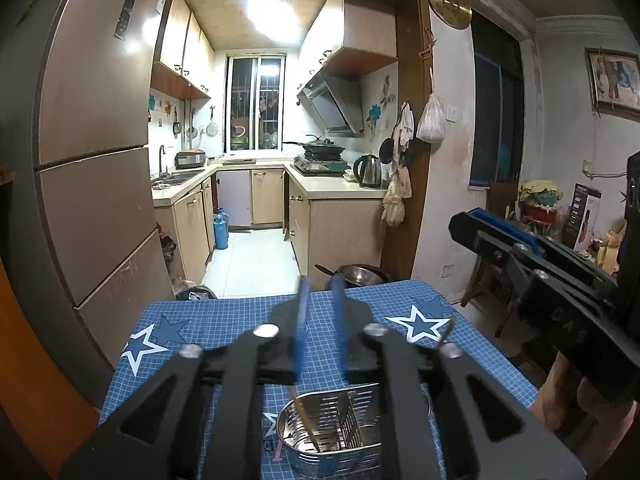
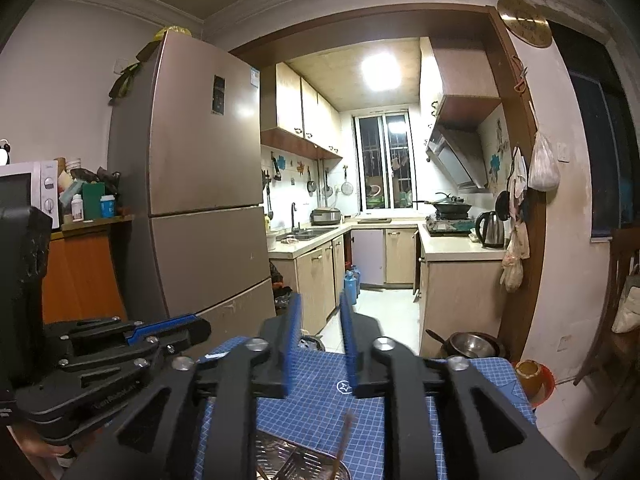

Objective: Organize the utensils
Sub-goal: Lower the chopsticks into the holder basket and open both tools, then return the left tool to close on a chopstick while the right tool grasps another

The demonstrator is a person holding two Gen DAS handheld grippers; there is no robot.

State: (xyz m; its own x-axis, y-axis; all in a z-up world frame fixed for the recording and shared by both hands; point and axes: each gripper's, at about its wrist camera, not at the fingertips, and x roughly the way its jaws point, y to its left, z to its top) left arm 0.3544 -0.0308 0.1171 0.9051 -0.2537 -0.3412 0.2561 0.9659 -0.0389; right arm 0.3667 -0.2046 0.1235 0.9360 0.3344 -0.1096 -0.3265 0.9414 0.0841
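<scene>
Two grippers hover over the blue star-print table (image 1: 224,320), no writing legible. Left gripper (image 1: 320,284) and right gripper (image 2: 320,300) stand slightly parted, empty. Chopsticks (image 1: 306,420) lean in the steel caddy (image 1: 332,424) below.

Left tool (image 1: 320,284), slightly parted and empty, hangs over steel caddy (image 1: 332,432) holding a chopstick (image 1: 306,420).

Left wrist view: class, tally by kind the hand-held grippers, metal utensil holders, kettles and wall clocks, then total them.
Left hand-held gripper, right hand-held gripper: 2
Metal utensil holder: 1
Kettle: 1
Wall clock: 1
Total: 5
</scene>
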